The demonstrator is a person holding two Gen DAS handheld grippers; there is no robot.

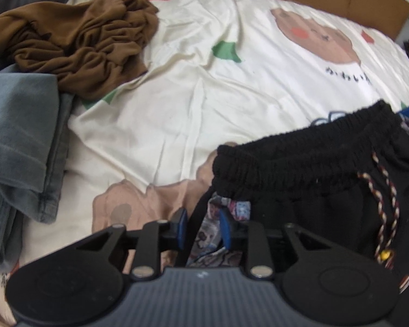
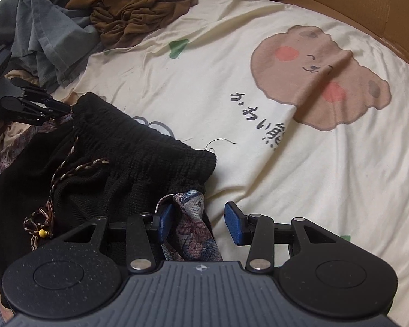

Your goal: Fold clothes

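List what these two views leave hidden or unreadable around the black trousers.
- Black trousers: legs cut off by the bottom and right edges, left wrist view.
- Left gripper: grip on the patterned fabric unclear; cloth hides the contact.
- Printed text on the bedsheet: its end hidden by a fold, right wrist view.

Soft, even daylight with a blown-out white patch at 10 o'clock in the right wrist view, faint shadows in the cream sheet, fisheye bending and dark corners at the rims, and slight overall blur in the left wrist view.
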